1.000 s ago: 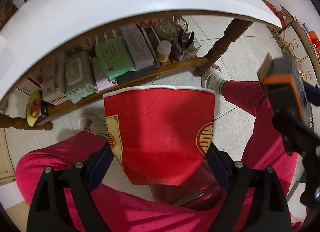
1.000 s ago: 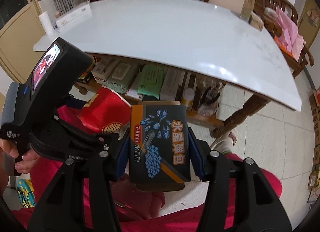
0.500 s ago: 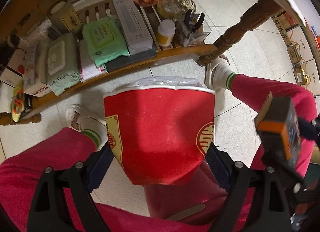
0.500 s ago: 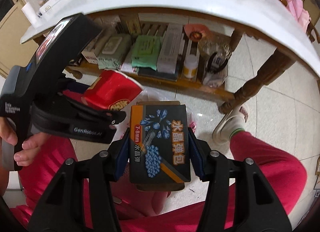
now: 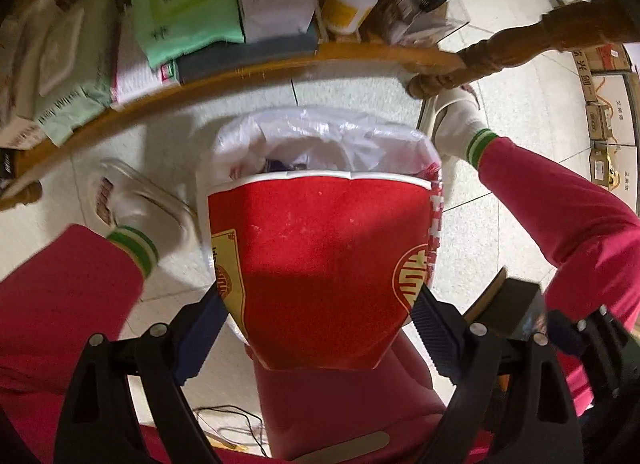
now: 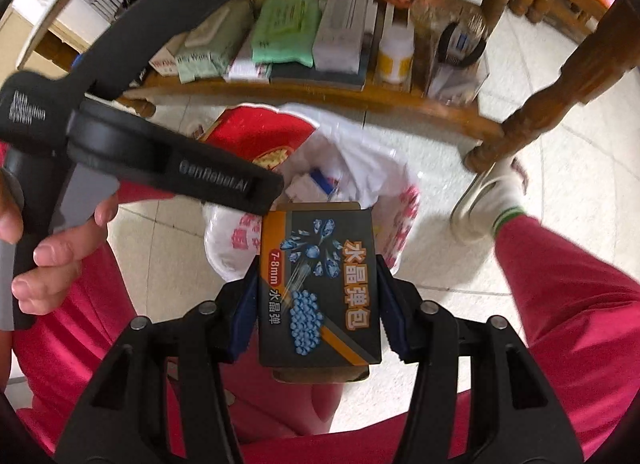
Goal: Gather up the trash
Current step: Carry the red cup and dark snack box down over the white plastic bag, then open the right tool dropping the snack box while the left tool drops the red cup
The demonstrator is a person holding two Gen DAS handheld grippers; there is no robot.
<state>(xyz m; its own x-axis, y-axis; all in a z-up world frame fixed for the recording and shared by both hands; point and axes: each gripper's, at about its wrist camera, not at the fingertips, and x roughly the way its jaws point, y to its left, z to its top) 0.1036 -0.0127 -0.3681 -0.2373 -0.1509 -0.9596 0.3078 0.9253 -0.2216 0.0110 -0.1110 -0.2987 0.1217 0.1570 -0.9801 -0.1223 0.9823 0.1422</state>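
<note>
My left gripper is shut on a red paper cup, held just above a trash bin lined with a white plastic bag on the floor. My right gripper is shut on a dark box with blue and orange print, held over the near edge of the same bag. The box also shows at the lower right of the left wrist view. The red cup shows in the right wrist view, partly hidden by the left gripper's body. Some trash lies inside the bag.
A wooden shelf under the table holds wipes packs, boxes and a bottle, just beyond the bin. A table leg stands right of it. The person's red-trousered legs and white shoes flank the bin on a tiled floor.
Both grippers have dropped below the table top and tilted down towards the floor. The lined bin has come into view under the cup and the box.
</note>
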